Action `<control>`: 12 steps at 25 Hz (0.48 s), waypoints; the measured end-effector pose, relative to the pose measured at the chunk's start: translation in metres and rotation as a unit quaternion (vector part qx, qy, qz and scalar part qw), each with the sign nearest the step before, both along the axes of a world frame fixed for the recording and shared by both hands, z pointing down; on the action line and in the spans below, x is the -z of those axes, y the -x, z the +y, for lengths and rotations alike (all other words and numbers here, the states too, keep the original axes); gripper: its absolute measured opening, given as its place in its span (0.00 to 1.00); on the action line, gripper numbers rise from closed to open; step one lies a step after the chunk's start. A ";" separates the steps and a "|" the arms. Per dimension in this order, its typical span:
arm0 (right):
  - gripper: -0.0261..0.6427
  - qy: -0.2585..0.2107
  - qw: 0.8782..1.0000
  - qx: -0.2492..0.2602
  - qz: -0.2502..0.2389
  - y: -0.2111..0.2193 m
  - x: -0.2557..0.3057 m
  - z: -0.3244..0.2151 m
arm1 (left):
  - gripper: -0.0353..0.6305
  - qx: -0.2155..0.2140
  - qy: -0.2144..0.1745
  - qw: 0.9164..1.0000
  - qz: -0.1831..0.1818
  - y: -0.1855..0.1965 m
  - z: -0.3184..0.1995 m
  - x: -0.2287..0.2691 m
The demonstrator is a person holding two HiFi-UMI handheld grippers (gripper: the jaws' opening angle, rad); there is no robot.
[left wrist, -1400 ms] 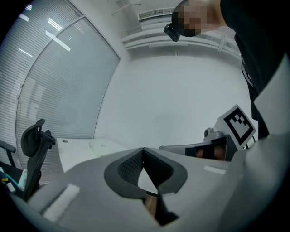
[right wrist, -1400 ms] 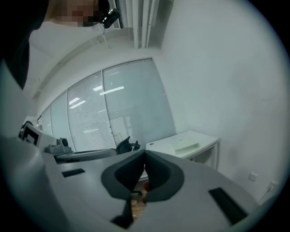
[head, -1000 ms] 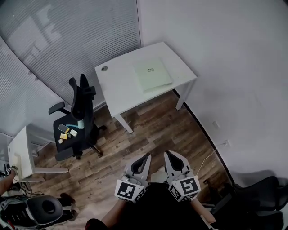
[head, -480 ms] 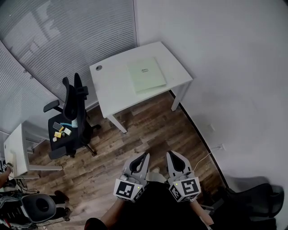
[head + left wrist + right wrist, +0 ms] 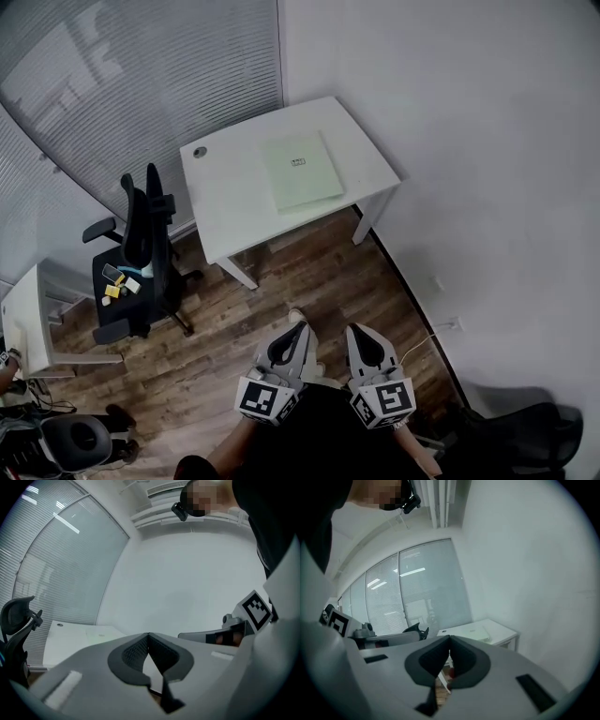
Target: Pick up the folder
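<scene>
Folder (image 5: 300, 172), pale green, is lying flat on the white tabletop (image 5: 225, 197), toward the end nearer the wall and well apart from both of my claws. It is carrying a small dark label near its far edge, but the print is too small for me to read. I am holding my left claw (image 5: 292, 336) and my right claw (image 5: 361, 336) side by side low in the head view, over the wooden floor (image 5: 309, 272), both pointing toward the tabletop. Both are clenched with nothing between the pads: in the left gripper view the dark pads (image 5: 136, 651) are meeting at their tips, and in the right gripper view the pads (image 5: 464, 660) are meeting the same way. The marker cubes (image 5: 265, 398) on the claws are showing black-and-white square patterns, no words. Through the right gripper view I am seeing the folder (image 5: 476, 632) as a pale sheet on the tabletop (image 5: 501, 632). A black office chair (image 5: 141, 253) is standing beside the tabletop with a few small yellow and white items (image 5: 120, 281) on its seat; any print on them is too small to read.
</scene>
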State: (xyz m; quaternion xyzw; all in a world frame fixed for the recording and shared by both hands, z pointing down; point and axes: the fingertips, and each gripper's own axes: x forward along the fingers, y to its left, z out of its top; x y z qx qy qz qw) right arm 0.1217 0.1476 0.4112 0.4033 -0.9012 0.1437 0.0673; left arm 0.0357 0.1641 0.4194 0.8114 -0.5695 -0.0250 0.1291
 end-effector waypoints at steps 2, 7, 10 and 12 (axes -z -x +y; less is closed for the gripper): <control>0.04 0.003 1.000 -0.001 0.001 0.000 -0.002 -0.015 | 0.06 0.002 0.000 1.000 -0.003 0.002 -0.018 0.000; 0.04 0.011 1.000 0.001 0.003 0.003 -0.006 -0.055 | 0.06 0.005 -0.008 1.000 0.003 0.010 -0.062 0.000; 0.04 0.012 1.000 0.006 0.009 0.006 -0.005 -0.080 | 0.06 0.013 0.000 1.000 0.005 0.015 -0.089 -0.005; 0.04 0.011 1.000 0.005 0.013 0.007 -0.001 -0.097 | 0.06 0.008 0.004 1.000 0.009 0.016 -0.107 -0.006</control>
